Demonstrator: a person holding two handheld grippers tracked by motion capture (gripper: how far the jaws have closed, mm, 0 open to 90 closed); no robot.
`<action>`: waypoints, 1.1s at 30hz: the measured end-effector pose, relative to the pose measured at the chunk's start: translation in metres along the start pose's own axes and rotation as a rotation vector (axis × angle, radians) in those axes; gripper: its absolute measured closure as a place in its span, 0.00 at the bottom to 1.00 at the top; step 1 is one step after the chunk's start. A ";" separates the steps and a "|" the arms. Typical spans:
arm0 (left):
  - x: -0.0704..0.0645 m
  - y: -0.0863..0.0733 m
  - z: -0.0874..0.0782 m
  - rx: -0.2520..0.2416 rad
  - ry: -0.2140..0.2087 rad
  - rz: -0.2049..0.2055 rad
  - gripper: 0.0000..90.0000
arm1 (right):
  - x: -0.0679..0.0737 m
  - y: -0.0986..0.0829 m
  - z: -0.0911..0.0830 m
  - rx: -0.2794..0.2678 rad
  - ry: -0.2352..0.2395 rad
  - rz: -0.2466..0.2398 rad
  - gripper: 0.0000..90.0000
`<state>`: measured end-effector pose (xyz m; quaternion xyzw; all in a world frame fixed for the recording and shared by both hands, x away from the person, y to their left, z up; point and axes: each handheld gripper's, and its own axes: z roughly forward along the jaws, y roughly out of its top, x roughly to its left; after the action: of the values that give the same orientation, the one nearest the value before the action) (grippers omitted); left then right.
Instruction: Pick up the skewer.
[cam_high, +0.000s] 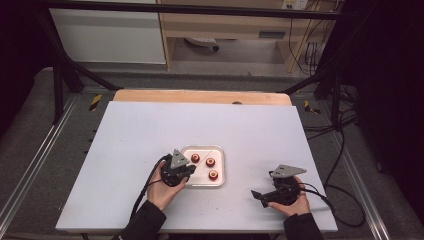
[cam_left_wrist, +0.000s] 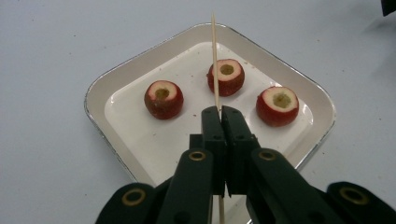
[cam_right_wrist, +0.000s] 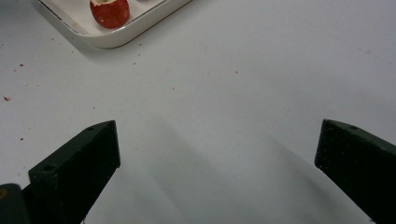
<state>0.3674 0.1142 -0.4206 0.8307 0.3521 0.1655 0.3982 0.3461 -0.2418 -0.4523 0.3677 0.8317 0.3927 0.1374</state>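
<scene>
on the white table (cam_high: 150, 150), a thin wooden skewer (cam_left_wrist: 215, 60) is pinched in the closed left gripper (cam_left_wrist: 219, 112) above a white rounded tray (cam_left_wrist: 112, 79) of three cored red fruits (cam_left_wrist: 163, 99). the right gripper (cam_right_wrist: 217, 149) is held wide open and empty at the near right. threading seems about to start, so the skewer tip would need lining up with a fruit's hollow.

Two hand-held grippers, all black, blocky two-jaw build: left gripper (cam_high: 187, 170) and right gripper (cam_high: 257, 195), each topped by a grey three-cornered plate with small dark holes and trailing a black cable off the near table edge. Left gripper jaws flat-faced and rectangular at the tips, carried on black link arms with brass-coloured ringed pivot holes; right gripper jaws matte black slabs, one with a small round hole in its side. Dark long sleeves on both forearms, reaching the wrists.
</scene>
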 end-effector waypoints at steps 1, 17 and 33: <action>0.000 0.000 -0.001 0.000 -0.008 0.006 0.99 | 0.002 0.003 0.001 0.001 -0.007 -0.025 0.01; -0.011 0.008 -0.001 0.067 -0.102 0.107 0.99 | 0.024 0.029 0.004 0.028 -0.030 -0.196 0.03; -0.038 0.028 0.011 0.118 -0.152 0.206 0.99 | 0.045 0.044 0.006 0.103 -0.076 -0.473 0.12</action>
<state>0.3595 0.0685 -0.4056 0.8946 0.2428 0.1211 0.3550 0.3402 -0.1874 -0.4210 0.1838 0.9077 0.2927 0.2380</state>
